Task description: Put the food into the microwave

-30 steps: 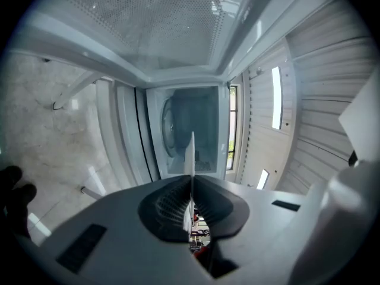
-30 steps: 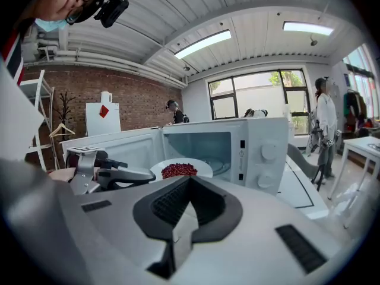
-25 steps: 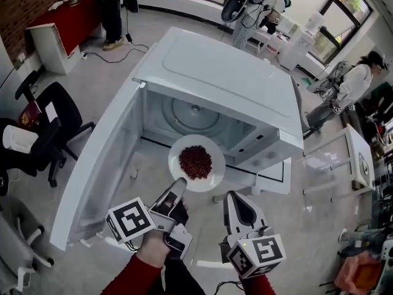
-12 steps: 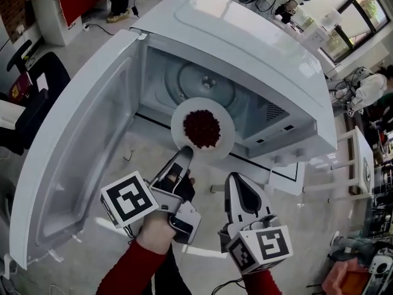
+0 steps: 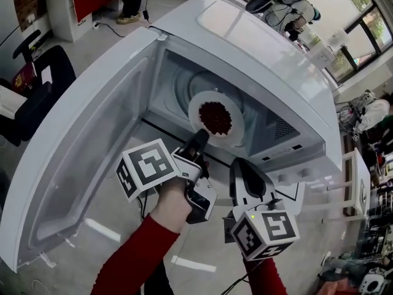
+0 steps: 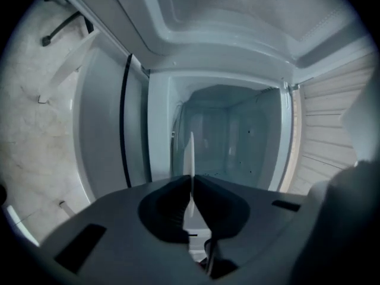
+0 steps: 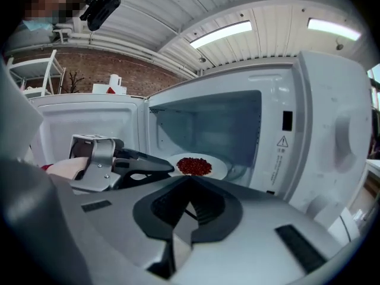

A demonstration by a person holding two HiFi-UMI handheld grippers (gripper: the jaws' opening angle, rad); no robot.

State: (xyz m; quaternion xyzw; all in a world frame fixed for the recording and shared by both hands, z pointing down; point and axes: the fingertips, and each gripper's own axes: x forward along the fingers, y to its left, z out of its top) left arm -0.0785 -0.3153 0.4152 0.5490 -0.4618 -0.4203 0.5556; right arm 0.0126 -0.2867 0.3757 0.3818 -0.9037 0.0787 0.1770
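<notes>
A white plate (image 5: 228,133) heaped with red food (image 5: 215,117) hangs level inside the open microwave (image 5: 258,48), over its glass turntable (image 5: 184,88). My left gripper (image 5: 201,137) is shut on the plate's near rim. In the left gripper view the plate (image 6: 191,153) shows edge-on between the pads, with the cavity (image 6: 237,135) behind. My right gripper (image 5: 241,165) is shut and empty, just right of the left one and short of the opening. In the right gripper view the plate (image 7: 219,170) and food (image 7: 193,165) sit just beyond its tips (image 7: 189,180).
The microwave door (image 5: 86,146) stands swung wide to the left. The control panel (image 7: 332,129) is on the right of the opening. Office chairs (image 5: 37,78) stand on the floor at far left, and desks with equipment (image 5: 288,5) behind.
Both grippers have moved forward toward the microwave. The plate has gone from in front of the opening to inside the cavity, still held by the left gripper.
</notes>
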